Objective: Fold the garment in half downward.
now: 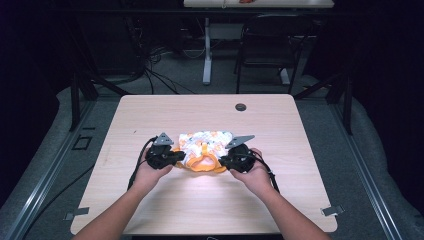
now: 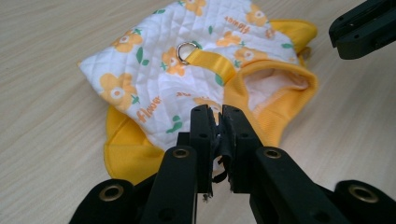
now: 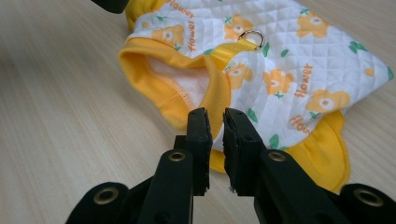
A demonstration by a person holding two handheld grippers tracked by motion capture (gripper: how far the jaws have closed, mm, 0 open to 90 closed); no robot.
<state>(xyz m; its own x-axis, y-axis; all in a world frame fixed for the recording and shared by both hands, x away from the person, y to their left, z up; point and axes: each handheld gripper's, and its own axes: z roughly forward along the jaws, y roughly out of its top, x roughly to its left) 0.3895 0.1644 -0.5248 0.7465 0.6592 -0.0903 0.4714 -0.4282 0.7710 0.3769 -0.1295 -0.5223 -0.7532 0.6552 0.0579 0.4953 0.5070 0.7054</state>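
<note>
While each hand-held gripper, left (image 2: 217, 114) and right (image 3: 215, 116), hovers with jaws slightly apart and empty, a quilted floral pet vest (image 1: 204, 148) lies between them on the tabletop (image 1: 150, 115) (soft, light, floppy); its ribbed yellow neck opening (image 3: 187, 91) likely offers the firmest hold.

In the high view, the grippers cover both side edges of the quilted floral garment (image 1: 206, 142), whose printed lettering is too small to read; beyond the table (image 1: 150, 115), a chair (image 1: 270, 45) sits in darkness.
</note>
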